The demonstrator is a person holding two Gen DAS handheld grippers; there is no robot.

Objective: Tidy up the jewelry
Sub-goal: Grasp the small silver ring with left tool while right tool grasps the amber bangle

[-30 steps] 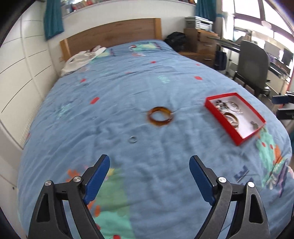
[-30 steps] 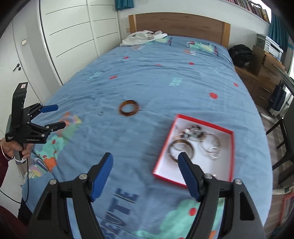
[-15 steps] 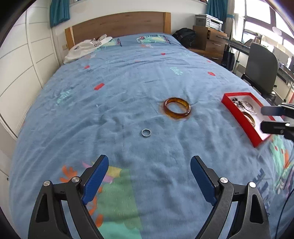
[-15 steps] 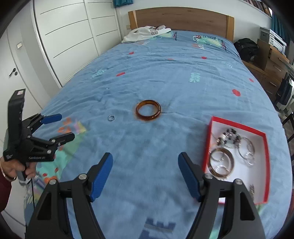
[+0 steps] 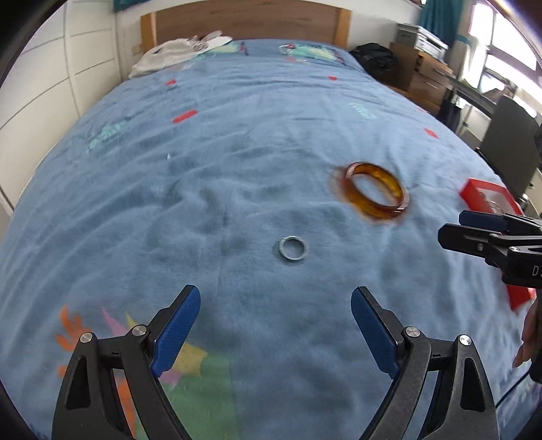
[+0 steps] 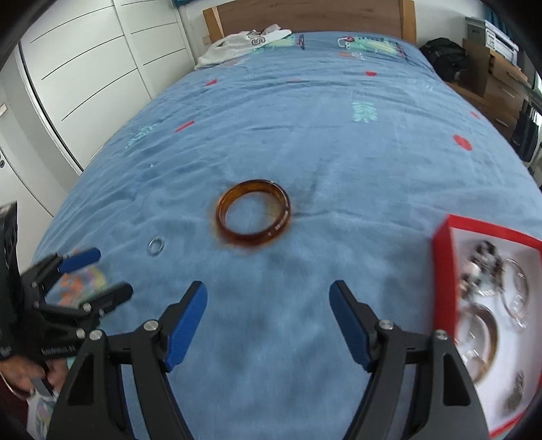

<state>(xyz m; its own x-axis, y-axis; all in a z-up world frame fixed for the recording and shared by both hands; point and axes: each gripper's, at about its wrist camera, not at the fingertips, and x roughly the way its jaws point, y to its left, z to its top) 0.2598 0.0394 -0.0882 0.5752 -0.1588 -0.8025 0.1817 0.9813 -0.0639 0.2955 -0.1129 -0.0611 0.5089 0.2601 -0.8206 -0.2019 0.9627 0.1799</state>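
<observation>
Blue patterned bedspread [image 5: 237, 152] covers the bed, wooden headboard [image 5: 244, 20] at the far end, white wardrobe doors [image 6: 84, 67] along one side. White garment [image 6: 244, 42] lies crumpled near the headboard. Dark bag [image 6: 443, 57] and wooden drawers [image 5: 423, 72] stand beside the bed.

Amber bangle [image 6: 254, 216] lies flat on the bedspread, near mid-bed. Small silver ring [image 5: 293, 248] lies flat, apart from the bangle, on its near-left side in the left wrist view. Red tray [image 6: 440, 270] with white lining sits on the bedspread to the right of the bangle; it holds several hoops, bangles and a dark beaded piece, blurred.

Left gripper [image 5: 275, 325]: blue pads spread wide, nothing between them, above the bedspread; the ring sits just ahead of the gap, not touched. Right gripper [image 6: 268, 321]: pads likewise spread wide, holding nothing; the bangle lies ahead of the gap, slightly left, tray at its right
</observation>
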